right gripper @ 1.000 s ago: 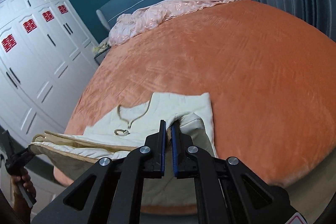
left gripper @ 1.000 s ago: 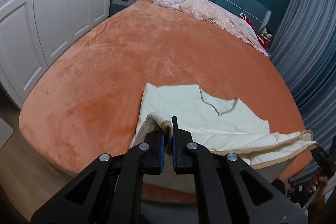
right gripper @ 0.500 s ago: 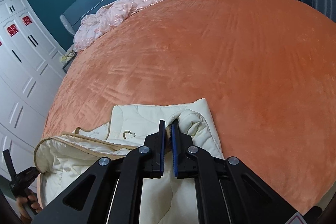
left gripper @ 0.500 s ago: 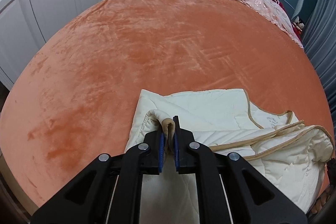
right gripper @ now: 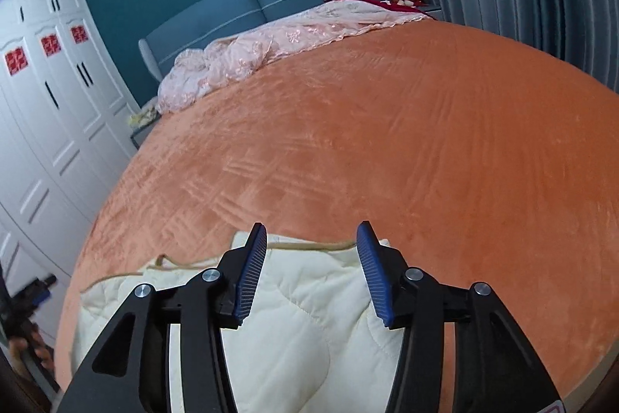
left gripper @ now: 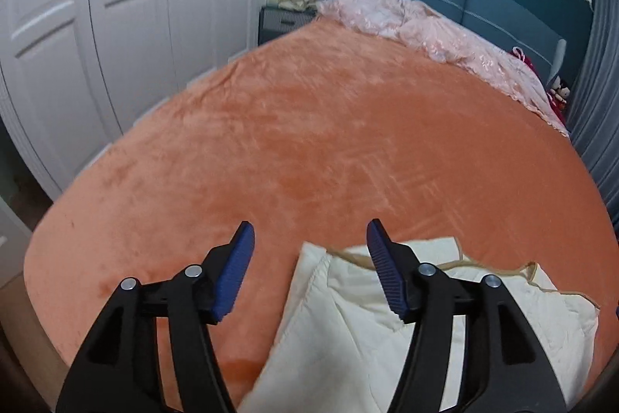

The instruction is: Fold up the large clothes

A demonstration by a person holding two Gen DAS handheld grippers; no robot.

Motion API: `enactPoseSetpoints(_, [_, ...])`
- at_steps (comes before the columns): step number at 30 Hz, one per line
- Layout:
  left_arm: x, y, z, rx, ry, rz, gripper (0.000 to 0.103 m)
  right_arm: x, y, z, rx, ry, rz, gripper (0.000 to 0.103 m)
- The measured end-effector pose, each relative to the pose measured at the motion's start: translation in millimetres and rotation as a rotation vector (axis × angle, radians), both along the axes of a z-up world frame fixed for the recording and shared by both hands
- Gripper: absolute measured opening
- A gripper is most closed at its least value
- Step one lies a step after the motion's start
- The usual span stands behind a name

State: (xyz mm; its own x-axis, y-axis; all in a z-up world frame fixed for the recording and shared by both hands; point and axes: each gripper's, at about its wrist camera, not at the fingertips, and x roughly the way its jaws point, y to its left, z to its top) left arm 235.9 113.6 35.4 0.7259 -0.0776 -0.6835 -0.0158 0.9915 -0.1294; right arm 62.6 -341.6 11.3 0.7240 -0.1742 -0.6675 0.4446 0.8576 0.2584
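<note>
Both grippers, left [left gripper: 309, 246] and right [right gripper: 311, 246], have just been opening and now stand wide with nothing pinched, having let go of the garment [right gripper: 294, 316]. It lies folded on the bed [left gripper: 329, 149] near its front edge, apparently laid down to finish a fold.

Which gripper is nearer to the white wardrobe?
Left. The left gripper hovers over the cream garment's wardrobe side; the right gripper is over its curtain side, both open.

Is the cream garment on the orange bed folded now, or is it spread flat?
Folded. The cream garment lies doubled in layers on the orange bed, its tan-trimmed edges stacked at the far side.
</note>
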Motion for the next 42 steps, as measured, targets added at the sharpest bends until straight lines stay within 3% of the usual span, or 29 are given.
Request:
enactPoseSetpoints(3, [13.6,-6.5,-3.9,-0.049,0.085,-0.077,0.060,17.5,-2.1,-20.6,0.019,0.096,0.020,0.049])
enactPoseSetpoints(7, [35.5,-27.9,-42.1,-0.057,0.271,-0.185,0.060,36.6,-6.1,-47.1,0.059,0.180,0.004,0.049])
enactPoseSetpoints(10, [43.6,-30.3,-71.1,-0.054,0.342,-0.175,0.059,42.6,-9.8,-60.5,0.076,0.220,0.008,0.047])
enactPoseSetpoints(11, [44.5,-27.8,-76.3,-0.075,0.349,-0.164,0.059,44.4,-11.0,-63.1,0.085,0.224,0.018,0.037])
enactPoseSetpoints(12, [46.6,-25.0,-78.6,-0.099,0.350,-0.151,0.058,47.1,-12.2,-65.9,0.102,0.228,0.040,0.005])
enactPoseSetpoints(13, [48.2,-23.9,-79.0,-0.118,0.345,-0.139,0.050,50.9,-12.1,-68.5,0.125,0.234,0.062,0.002])
enactPoseSetpoints(14, [50.7,-23.2,-79.1,-0.133,0.340,-0.139,0.028,52.6,-10.8,-67.0,0.124,0.222,0.073,0.001])
enactPoseSetpoints(15, [53.6,-23.8,-77.9,-0.148,0.337,-0.149,0.015,54.9,-7.7,-63.4,0.100,0.214,0.084,0.001])
enactPoseSetpoints(16, [56.8,-25.0,-76.7,-0.156,0.343,-0.152,0.011,58.3,-4.2,-60.1,0.082,0.209,0.090,0.001])
enactPoseSetpoints(20, [62.2,-32.4,-64.6,-0.129,0.301,-0.158,0.007,58.5,-1.6,-38.5,0.016,0.178,0.051,0.001])
enactPoseSetpoints(22, [63.6,-31.7,-59.9,-0.119,0.291,-0.160,0.007,53.4,-5.6,-32.0,-0.006,0.174,0.036,0.015])
enactPoseSetpoints(24, [64.4,-30.4,-60.5,-0.108,0.297,-0.164,0.008,45.0,-12.0,-31.6,-0.014,0.179,0.032,0.042])
enactPoseSetpoints(27, [63.1,-29.9,-64.5,-0.069,0.310,-0.169,0.016,38.5,-21.9,-42.5,0.005,0.228,0.025,0.046])
enactPoseSetpoints(28, [60.7,-29.6,-65.2,-0.044,0.310,-0.154,0.034,37.7,-24.7,-46.7,0.019,0.241,0.022,0.047])
enactPoseSetpoints(29, [57.8,-28.3,-65.2,-0.029,0.299,-0.139,0.059,36.7,-27.1,-51.6,0.039,0.248,0.025,0.048])
enactPoseSetpoints(30, [54.2,-26.8,-64.8,-0.030,0.284,-0.129,0.068,36.2,-28.2,-56.0,0.065,0.253,0.034,0.049])
enactPoseSetpoints(32, [50.3,-25.9,-67.0,-0.063,0.281,-0.146,0.072,36.1,-26.6,-64.0,0.097,0.256,0.044,0.049])
enactPoseSetpoints(33, [50.7,-28.1,-70.7,-0.075,0.305,-0.162,0.071,37.1,-25.3,-66.3,0.099,0.258,0.042,0.038])
enactPoseSetpoints(34, [51.3,-30.5,-74.5,-0.087,0.324,-0.176,0.060,38.7,-23.9,-67.7,0.102,0.260,0.041,0.029])
enactPoseSetpoints(35, [52.0,-33.4,-77.8,-0.081,0.337,-0.179,0.043,39.8,-24.3,-67.6,0.119,0.252,0.045,0.015])
enactPoseSetpoints(36, [53.7,-36.3,-80.3,-0.065,0.344,-0.178,0.034,40.0,-24.6,-65.7,0.133,0.235,0.044,0.008])
enactPoseSetpoints(38, [56.5,-36.8,-79.1,-0.093,0.346,-0.169,0.012,41.2,-23.7,-54.7,0.111,0.199,0.040,0.006])
enactPoseSetpoints(42, [63.4,-32.0,-47.9,-0.165,0.252,-0.152,0.008,48.1,-30.0,-29.0,0.083,0.120,0.017,0.005])
